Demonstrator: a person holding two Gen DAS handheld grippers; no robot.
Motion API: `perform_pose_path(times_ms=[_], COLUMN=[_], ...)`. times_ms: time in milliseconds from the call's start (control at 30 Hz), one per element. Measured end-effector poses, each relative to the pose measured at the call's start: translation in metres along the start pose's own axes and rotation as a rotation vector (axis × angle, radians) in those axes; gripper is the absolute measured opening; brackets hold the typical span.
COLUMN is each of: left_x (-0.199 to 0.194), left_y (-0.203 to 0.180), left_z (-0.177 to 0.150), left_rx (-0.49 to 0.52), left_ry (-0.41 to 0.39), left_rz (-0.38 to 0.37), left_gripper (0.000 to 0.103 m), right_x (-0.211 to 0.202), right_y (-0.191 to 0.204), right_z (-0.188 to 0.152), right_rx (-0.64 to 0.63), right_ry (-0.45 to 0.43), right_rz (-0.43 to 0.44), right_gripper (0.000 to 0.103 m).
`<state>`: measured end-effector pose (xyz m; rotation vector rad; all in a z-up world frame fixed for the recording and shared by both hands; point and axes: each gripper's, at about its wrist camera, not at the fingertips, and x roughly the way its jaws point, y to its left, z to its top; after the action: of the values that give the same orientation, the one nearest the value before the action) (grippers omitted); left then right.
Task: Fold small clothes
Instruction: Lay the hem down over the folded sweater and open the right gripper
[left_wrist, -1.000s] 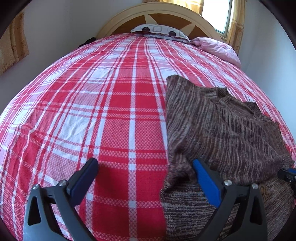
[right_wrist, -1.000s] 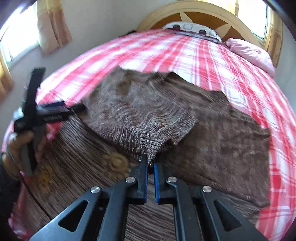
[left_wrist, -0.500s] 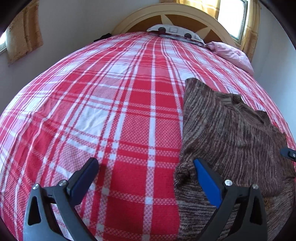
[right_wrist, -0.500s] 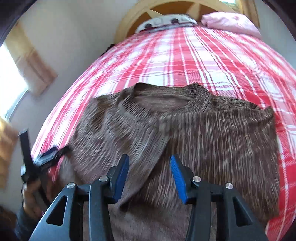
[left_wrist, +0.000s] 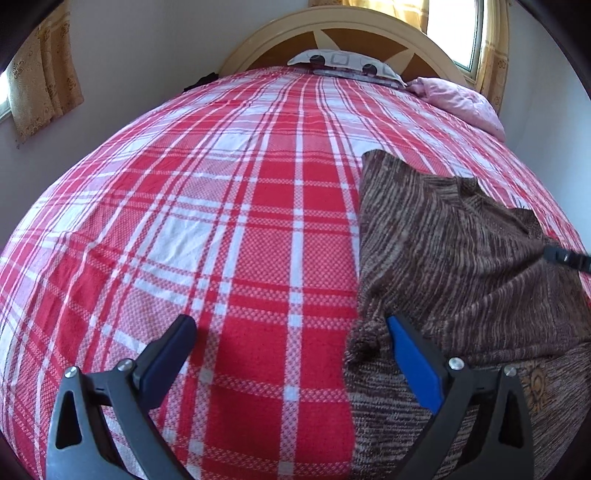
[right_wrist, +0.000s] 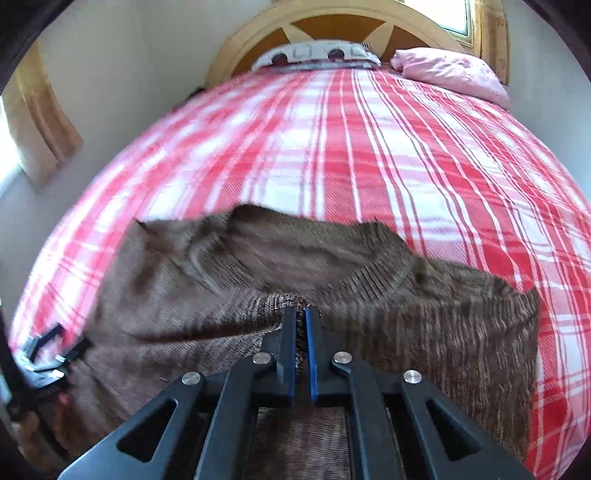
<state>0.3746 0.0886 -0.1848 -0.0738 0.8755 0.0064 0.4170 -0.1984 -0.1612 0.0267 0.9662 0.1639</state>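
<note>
A brown striped knit sweater (left_wrist: 450, 266) lies partly folded on the red plaid bedspread (left_wrist: 221, 221). My left gripper (left_wrist: 288, 332) is open and empty at the sweater's left edge, with its right finger resting on the knit. In the right wrist view the sweater (right_wrist: 443, 332) fills the lower half, blurred. My right gripper (right_wrist: 301, 314) is shut on a fold of the sweater near its middle. The left gripper shows at the far left of that view (right_wrist: 48, 350). The right gripper's tip shows at the right edge of the left wrist view (left_wrist: 565, 254).
A rounded wooden headboard (left_wrist: 332, 33) stands at the far end of the bed. A patterned pillow (left_wrist: 343, 64) and a pink pillow (left_wrist: 461, 99) lie beside it. Curtained windows are on the left wall (left_wrist: 40, 74) and at the far right (left_wrist: 491, 44).
My right gripper was shut on the sleeve cuff, opened half a second ago, and is now shut again on a sweater fold. The left gripper stayed open and shifted slightly.
</note>
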Motion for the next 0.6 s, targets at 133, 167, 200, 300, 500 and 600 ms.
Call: perform_pose_path(times_ms=[133,167,200,300,500,600], left_x=[0.0,-0.001,-0.002,-0.013,-0.046,-0.037], left_y=[0.002,0.002,0.002,0.006,-0.019,-0.049], left_z=[0.0,0.0,0.0,-0.001,0.021,0.044], left_rx=[-0.005,-0.005,-0.007,-0.03,0.067,0.164], left_ry=[-0.002,-0.004,-0.007,-0.054,-0.217,-0.193], left_rz=[-0.008,-0.008,-0.01,-0.018,-0.033,-0.006], left_gripper=[0.103,0.103,0.103,0.103,0.103,0.103], right_x=[0.002,-0.005,-0.015,-0.048,-0.06,-0.048], right_y=[-0.006,-0.006,-0.007,0.007,0.062,0.069], right_z=[-0.018,-0.022,-0.026,-0.044,-0.082,-0.088], right_rx=[-0.016,-0.011,0.003,-0.026,-0.273,-0.336], right_ry=[0.024,0.011,-0.009,-0.076,-0.064,-0.054], right_rz=[-0.06,-0.057,-0.012,0.074,0.275,0.174], right_gripper=[0.057,0.062,0.062,0.062,0.052,0.052])
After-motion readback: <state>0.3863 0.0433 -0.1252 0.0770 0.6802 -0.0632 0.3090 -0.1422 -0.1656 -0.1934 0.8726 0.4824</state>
